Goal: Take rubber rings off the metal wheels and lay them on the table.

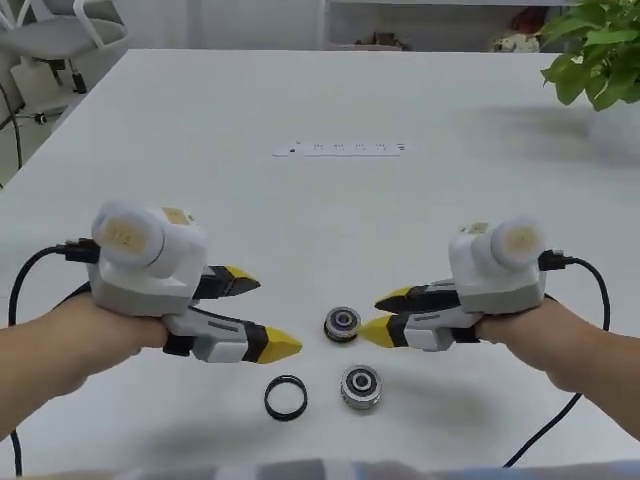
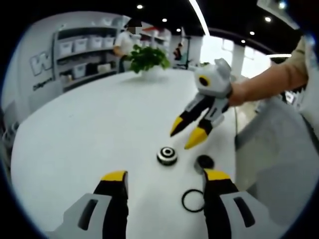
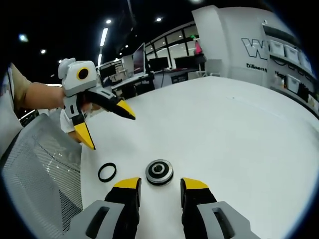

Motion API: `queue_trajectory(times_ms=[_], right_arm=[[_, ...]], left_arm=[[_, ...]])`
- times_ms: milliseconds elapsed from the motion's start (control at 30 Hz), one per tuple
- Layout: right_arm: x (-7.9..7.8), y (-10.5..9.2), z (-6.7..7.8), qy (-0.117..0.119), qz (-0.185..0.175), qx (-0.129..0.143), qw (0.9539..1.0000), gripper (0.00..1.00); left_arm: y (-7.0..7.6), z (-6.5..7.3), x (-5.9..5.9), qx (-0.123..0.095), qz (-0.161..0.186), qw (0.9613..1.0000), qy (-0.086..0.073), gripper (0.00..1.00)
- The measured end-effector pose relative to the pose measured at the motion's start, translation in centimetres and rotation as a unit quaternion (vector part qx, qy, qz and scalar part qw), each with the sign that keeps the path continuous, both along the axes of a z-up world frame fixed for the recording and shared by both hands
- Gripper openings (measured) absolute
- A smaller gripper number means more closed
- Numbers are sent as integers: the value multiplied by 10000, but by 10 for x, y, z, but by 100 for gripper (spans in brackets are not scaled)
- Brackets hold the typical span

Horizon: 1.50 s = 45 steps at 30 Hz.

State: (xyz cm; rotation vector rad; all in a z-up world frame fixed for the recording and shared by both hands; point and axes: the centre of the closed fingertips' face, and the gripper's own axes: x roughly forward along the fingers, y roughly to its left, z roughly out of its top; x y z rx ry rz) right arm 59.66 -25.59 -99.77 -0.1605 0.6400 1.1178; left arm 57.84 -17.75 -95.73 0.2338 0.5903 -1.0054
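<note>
- A white bench [image 1: 200,150] is seen from above, with a person's hands holding 2 claws over its near part.
- The left claw [image 1: 268,314] is open wide. Its yellow-tipped jaws are empty and point right.
- The right claw [image 1: 378,316] faces it, with its jaws parted less and also empty.
- Between the tips of the 2 claws, a metal wheel [image 1: 342,324] with a dark rim lies flat on the bench.
- A second wheel [image 1: 360,386], with a brighter rim, lies nearer the person.
- A loose black rubber ring [image 1: 286,397] lies flat just left of the second wheel, not touching it.
- A green plant [image 1: 595,55] stands at the far right.
</note>
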Motion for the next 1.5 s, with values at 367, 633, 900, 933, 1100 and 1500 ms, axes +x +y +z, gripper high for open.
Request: queue_trajectory(times_ms=[367, 633, 900, 933, 1100, 1500], right_arm=[[-3, 8, -12, -73, 150, -89, 9998, 29], [-2, 10, -19, -85, 184, -161, 9997, 26], [0, 13, -20, -128, 177, -153, 9996, 24], [0, 13, -20, -125, 174, -145, 9997, 23], [1, 13, -21, -146, 162, -145, 9997, 21], [2, 12, -23, -199, 150, -166, 9996, 19]], left_arm=[[-18, -16, 7, 130, -166, 9998, 23, 56], [-29, -21, 13, 113, -211, 9997, 27, 52], [-40, -29, 16, 144, -269, 9995, 61, 46], [-42, -30, 16, 146, -273, 9995, 60, 46], [-49, -32, 17, 144, -315, 9994, 86, 43], [-59, -38, 19, 270, -436, 9986, 83, 34]])
